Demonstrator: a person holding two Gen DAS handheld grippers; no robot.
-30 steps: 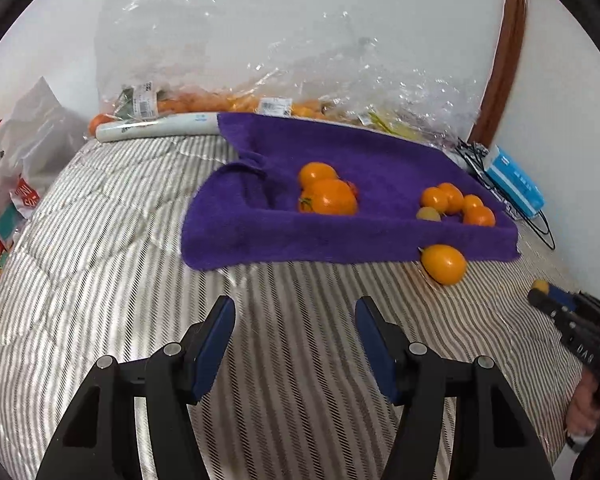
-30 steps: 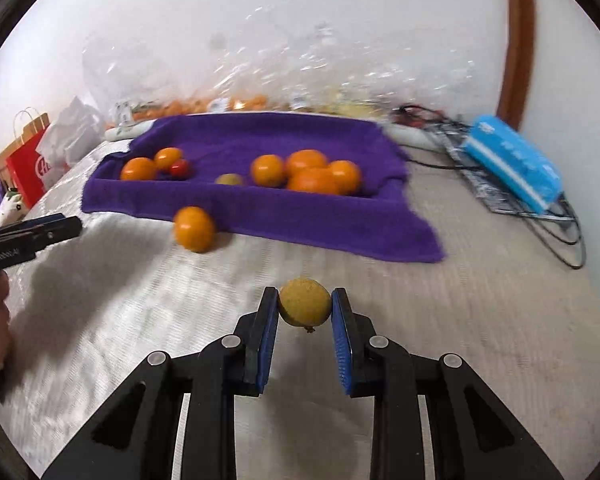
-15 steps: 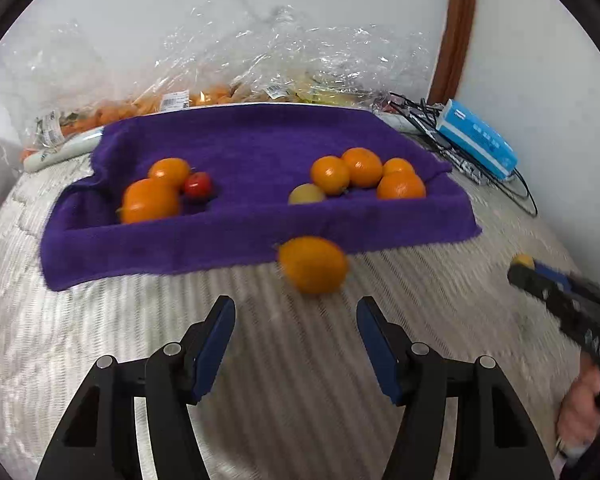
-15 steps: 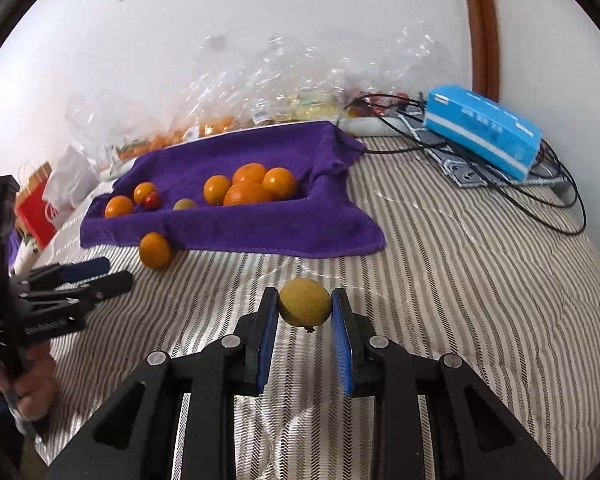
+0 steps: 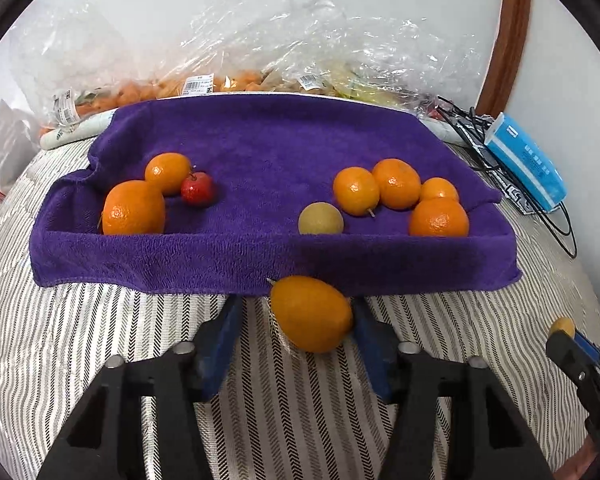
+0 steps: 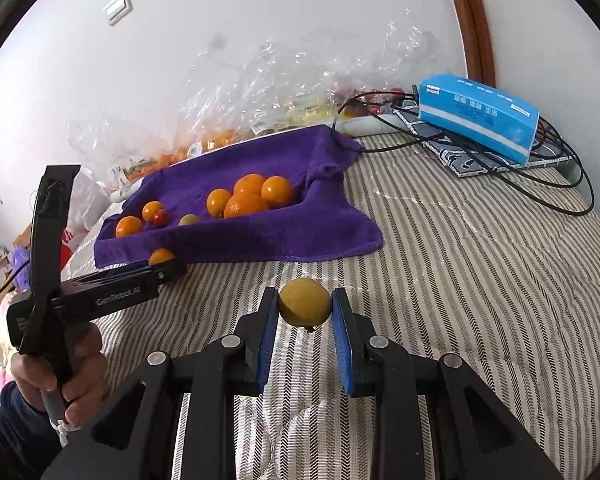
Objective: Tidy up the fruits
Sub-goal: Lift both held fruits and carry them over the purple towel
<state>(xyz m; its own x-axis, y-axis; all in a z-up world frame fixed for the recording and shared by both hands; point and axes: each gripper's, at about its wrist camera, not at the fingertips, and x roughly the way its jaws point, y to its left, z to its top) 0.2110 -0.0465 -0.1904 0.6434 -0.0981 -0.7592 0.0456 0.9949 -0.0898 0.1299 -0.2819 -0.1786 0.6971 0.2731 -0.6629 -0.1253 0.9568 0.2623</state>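
Observation:
A purple towel [image 5: 260, 256] lies on the striped bedding, also seen in the right wrist view [image 6: 300, 236]. On its left part sit two oranges [image 5: 134, 209] and a small red fruit [image 5: 197, 189]. On its right part sit several oranges [image 5: 396, 184] and a yellow-green fruit [image 5: 321, 219]. A lone orange [image 5: 310, 312] lies on the bedding at the towel's front edge, between the fingers of my left gripper [image 5: 298, 338]. Its jaws are closing; a gap shows on the orange's left side. My right gripper [image 6: 305, 312] is shut on a yellow fruit [image 6: 305, 307] above the bedding.
Clear plastic bags [image 5: 260, 60] with more fruit lie against the wall behind the towel. A blue tissue pack [image 5: 526, 162] and black cables [image 5: 472, 128] lie at the right. A hand [image 6: 60, 380] holds the left gripper [image 6: 168, 268]. The striped bedding [image 5: 100, 340] surrounds the towel.
My left gripper has come up to the lone orange, which now lies between its fingers, and its jaws have narrowed. My right gripper has swung and rolled a little, still holding the yellow fruit.

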